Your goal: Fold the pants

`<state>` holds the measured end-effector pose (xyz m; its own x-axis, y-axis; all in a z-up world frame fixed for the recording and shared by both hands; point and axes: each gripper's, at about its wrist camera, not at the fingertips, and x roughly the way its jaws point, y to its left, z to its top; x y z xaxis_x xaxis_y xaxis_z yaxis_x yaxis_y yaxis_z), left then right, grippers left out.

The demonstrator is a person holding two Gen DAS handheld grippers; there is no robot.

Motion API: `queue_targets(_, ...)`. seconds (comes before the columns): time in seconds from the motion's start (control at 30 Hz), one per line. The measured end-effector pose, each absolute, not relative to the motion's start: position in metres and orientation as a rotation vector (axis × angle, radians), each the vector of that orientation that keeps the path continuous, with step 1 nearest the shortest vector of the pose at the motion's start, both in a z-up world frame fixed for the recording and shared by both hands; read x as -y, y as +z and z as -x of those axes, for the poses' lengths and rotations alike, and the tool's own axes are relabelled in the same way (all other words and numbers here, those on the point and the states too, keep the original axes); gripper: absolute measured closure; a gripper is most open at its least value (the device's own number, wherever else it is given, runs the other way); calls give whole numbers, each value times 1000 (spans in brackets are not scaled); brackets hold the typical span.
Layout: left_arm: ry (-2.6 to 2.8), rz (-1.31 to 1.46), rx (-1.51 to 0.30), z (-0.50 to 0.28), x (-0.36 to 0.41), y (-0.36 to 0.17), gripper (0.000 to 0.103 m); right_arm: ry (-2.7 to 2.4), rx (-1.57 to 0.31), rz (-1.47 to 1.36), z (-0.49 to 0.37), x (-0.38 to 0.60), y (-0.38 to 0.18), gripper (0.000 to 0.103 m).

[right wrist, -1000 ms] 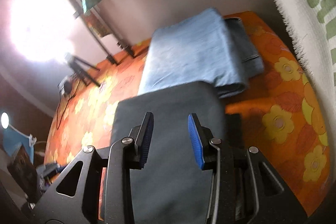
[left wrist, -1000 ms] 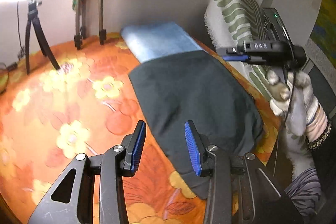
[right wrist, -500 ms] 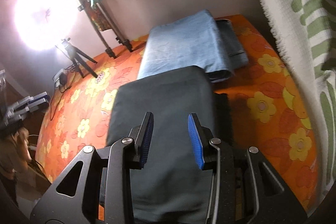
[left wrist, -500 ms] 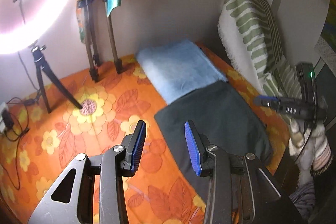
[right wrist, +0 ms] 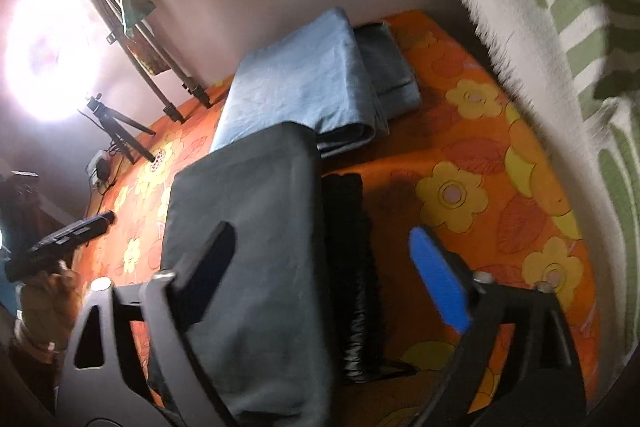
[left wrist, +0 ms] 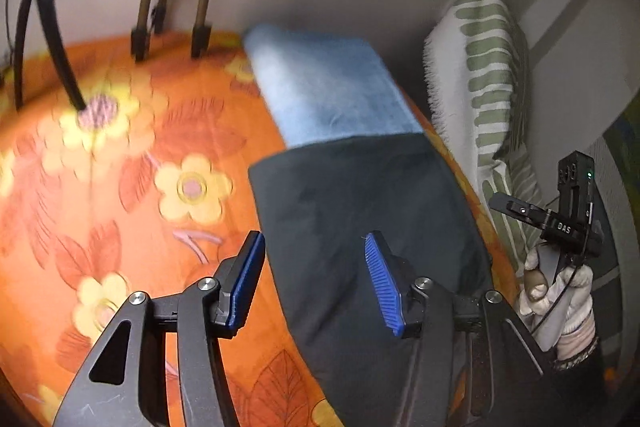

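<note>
Broadly, an orange floral bedsheet (left wrist: 120, 187) filled the lower left of the left wrist view and the right half of the right wrist view. A green-striped white pillow (left wrist: 484, 75) stood at the right edge, against the wall. The dark folded pants (left wrist: 360, 219) lay on the sheet in the centre of both views, their far end overlapping a folded light blue cloth (left wrist: 328, 87) just behind them. In the right wrist view a black garment (right wrist: 352, 267) lay flat beside the pants, touching their right edge. Tripod legs (right wrist: 120, 131) stood at upper left, beside a glaring ring light (right wrist: 48, 55).

The left gripper (left wrist: 314, 283) hovered low over the pants' left edge, its jaws having just been opening, nothing between them. The right gripper (right wrist: 320, 275) spread very wide above the pants and black garment, jaws likewise just opened, gripping nothing.
</note>
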<state>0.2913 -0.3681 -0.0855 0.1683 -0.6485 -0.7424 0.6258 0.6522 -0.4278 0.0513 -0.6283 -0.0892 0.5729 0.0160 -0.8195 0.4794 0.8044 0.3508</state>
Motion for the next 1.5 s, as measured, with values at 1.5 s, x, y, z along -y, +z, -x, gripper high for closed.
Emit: queue_targets(1.5, -857, -98, -967, -264, 398, -142, 44, -31, -1049, -595, -102, 635, -162, 11)
